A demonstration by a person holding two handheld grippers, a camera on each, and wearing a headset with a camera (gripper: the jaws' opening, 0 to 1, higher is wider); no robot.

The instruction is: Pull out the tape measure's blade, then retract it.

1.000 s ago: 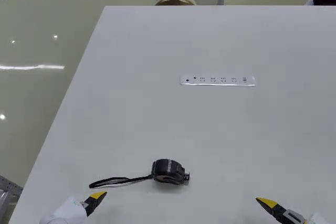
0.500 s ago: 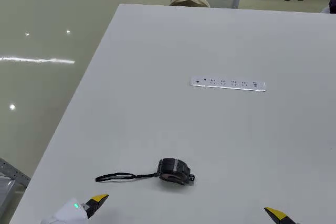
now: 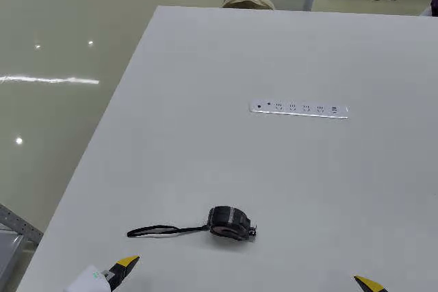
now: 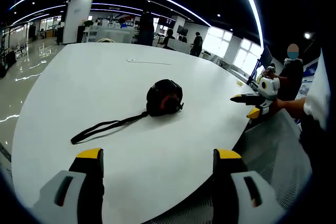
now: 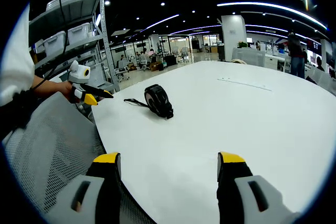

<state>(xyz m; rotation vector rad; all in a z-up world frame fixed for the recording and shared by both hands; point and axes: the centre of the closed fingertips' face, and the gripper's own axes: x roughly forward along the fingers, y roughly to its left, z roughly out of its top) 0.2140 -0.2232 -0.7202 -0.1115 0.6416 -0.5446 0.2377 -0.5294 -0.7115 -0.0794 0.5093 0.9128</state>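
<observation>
White workbench (image 3: 274, 169) carries the tape measure (image 3: 230, 222), lying apart from the wide-spread left gripper (image 4: 158, 154) and right gripper (image 5: 169, 157).

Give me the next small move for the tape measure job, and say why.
Probably ease the left hand-held gripper forward onto the tape measure to steady its case. It lies on the table, blade in, untouched; both hand-held grippers stand open near the table's near edge, the left on the strap side, leaving the blade end to the right hand-held gripper.
</observation>
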